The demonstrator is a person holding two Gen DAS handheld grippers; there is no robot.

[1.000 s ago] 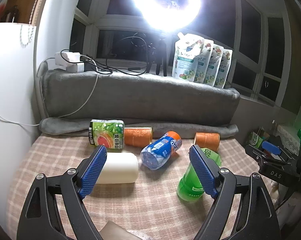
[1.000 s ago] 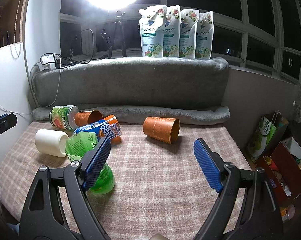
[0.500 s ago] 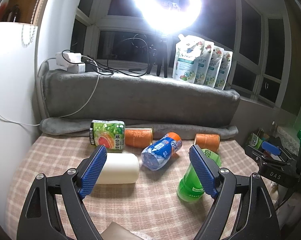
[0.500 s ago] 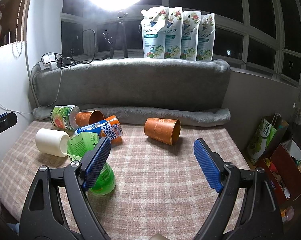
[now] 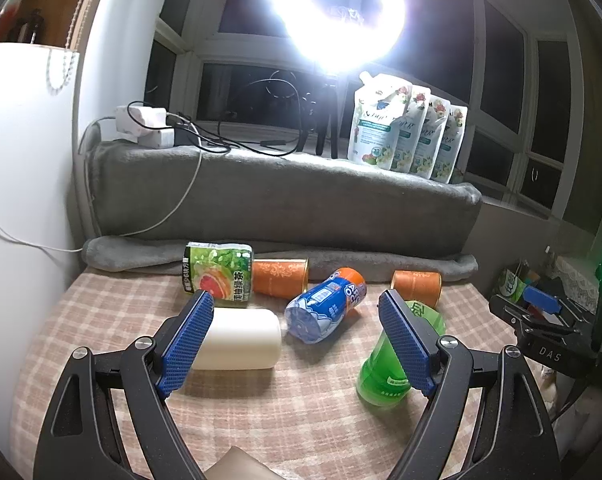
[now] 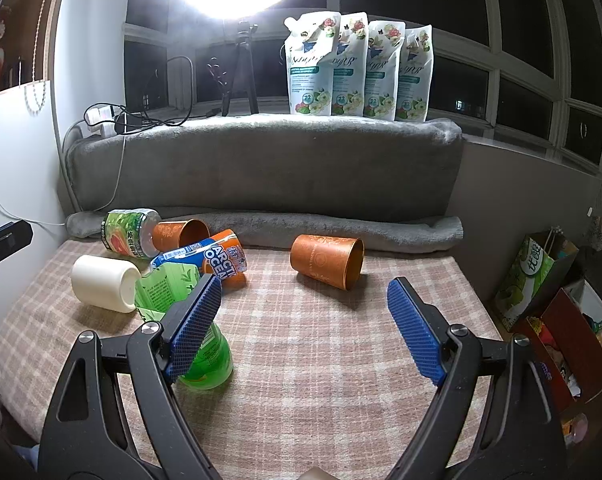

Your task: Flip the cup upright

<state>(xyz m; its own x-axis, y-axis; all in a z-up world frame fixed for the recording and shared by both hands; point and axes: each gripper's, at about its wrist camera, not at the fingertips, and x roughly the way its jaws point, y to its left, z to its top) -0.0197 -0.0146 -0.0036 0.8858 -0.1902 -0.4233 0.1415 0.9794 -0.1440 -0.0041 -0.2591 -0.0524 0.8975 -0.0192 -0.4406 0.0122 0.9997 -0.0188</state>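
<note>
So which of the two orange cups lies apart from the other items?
The orange cup lying alone mid-table; the other orange cup lies wedged among the bottles near the grey cushion.

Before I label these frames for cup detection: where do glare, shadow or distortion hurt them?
Left wrist view: the ring light blows out to white and hazes the panes around it; fisheye bends the window frames. Right wrist view: the same light clips at the top edge, and the orange cup on its side casts a soft shadow toward the camera; cups stay sharp.
</note>
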